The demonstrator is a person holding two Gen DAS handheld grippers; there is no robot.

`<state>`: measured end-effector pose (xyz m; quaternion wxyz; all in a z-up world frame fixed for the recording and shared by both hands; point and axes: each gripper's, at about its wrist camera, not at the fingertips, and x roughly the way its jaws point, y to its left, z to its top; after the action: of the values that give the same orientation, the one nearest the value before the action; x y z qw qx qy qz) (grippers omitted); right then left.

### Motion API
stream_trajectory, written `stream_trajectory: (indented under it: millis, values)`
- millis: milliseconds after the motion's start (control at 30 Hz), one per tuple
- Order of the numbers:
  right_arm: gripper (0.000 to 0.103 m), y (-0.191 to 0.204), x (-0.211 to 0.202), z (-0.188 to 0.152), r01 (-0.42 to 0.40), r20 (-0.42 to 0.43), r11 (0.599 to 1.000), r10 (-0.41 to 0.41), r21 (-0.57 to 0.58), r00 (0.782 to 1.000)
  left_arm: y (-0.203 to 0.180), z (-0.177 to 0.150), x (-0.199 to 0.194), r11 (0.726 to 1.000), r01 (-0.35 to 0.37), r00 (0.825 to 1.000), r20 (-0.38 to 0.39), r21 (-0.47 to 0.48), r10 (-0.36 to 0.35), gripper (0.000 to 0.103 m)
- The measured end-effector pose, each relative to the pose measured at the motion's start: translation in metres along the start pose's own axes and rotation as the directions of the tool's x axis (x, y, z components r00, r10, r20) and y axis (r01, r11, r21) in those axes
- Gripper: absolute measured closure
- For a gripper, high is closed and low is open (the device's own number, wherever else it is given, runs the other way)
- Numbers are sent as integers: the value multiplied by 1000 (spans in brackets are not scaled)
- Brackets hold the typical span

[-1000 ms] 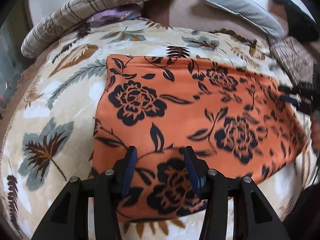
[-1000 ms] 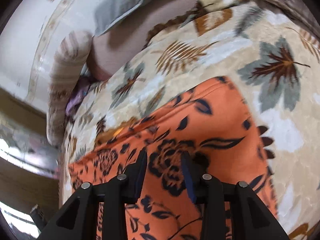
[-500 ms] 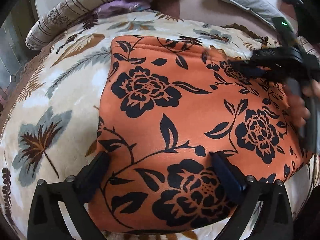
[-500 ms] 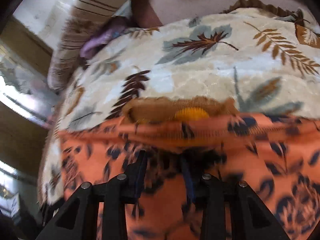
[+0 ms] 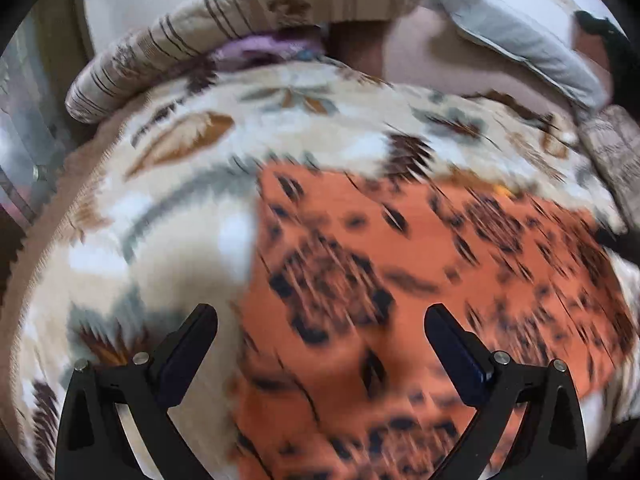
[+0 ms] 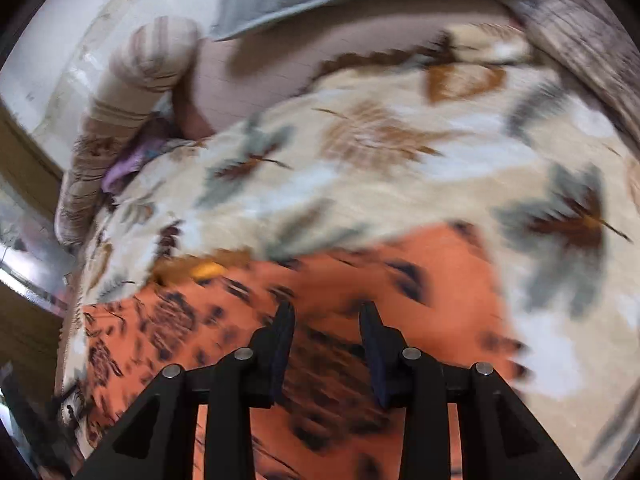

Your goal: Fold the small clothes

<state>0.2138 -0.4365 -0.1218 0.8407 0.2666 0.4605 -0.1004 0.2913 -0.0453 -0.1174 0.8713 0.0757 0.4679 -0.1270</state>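
I am in the middle of folding the orange floral garment [image 5: 420,280], which lies spread flat on the leaf-patterned blanket [image 5: 160,216] covering the bed. My left gripper [image 5: 320,320] hangs over the near left part of the cloth with its jaws spread as wide as they go and nothing between them. My right gripper [image 6: 326,314] is over the other end of the garment; its jaws stand a narrow gap apart and are opening slightly, and I see no cloth pinched between the pads, though blur makes that end hard to read. By my reading one fold has been laid down and both grippers are free, so the next move is a fresh grab: I need to bring each gripper down onto an edge or corner of the garment, close on the top layers without catching the blanket's pile, and carry that edge across evenly so the cloth does not skew. The bed is soft, so pressing down will sink the fabric. Beyond the blanket sit a striped rolled cushion [image 5: 224,28], something purple [image 5: 256,48] tucked under it, a grey pillow [image 5: 516,40] and a pale wall [image 6: 80,32].
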Motion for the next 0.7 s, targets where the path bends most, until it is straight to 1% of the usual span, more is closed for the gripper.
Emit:
stream_trajectory:
  millis: [67,100,133,167,200,233,267,333,400,500,567,633,667,700]
  values:
    - [65,-20,6,-5,0,-34,999,1,45,999,6,12,24,999,-27,998,-61,-27,26,0]
    - [65,-29,14,-7,-2,-55,997,6,75,998,9,14,40,999,-31,993,-117,-44,26,0]
    - [65,-33,16,-8,-13,-52,996,17,83,999,13,13,59,996,-55,980,-197,-64,41,0]
    - [65,-33,16,-8,-14,-45,997,18,81,999,18,10,69,995,-45,974,-224,-94,23,0]
    - [65,-31,13,-6,-6,-45,997,10,75,999,22,9,68,991,-30,980,-198,-131,3,0]
    - [66,-30,9,-6,-5,-37,997,8,75,999,22,9,65,991,-35,982,-191,-129,10,0]
    - [65,-28,5,-8,-16,-22,997,18,77,1000,20,8,60,992,-46,982,-188,-118,23,0]
    - [65,-21,-8,-14,-60,-7,996,61,61,998,16,2,41,994,-56,988,-148,-92,42,0]
    - [65,-15,-21,-25,-81,-1,996,81,48,997,13,-7,23,996,-66,992,-116,-65,58,0]
    - [65,-4,-34,-45,-124,-25,992,125,36,992,12,-23,-1,997,-52,996,-69,-61,48,0]
    - [65,6,-37,-59,-115,-48,993,115,13,992,9,-38,-9,997,-64,995,-77,-50,60,0]
    - [65,9,-33,-74,-88,-99,996,89,15,991,9,-53,-3,993,-118,986,-123,-27,113,0]
    - [65,8,-27,-79,-72,-134,997,75,22,988,10,-61,5,991,-129,980,-154,-20,124,0]
    - [65,5,-20,-85,-53,-177,998,57,32,983,14,-66,9,994,-99,984,-154,-51,90,0]
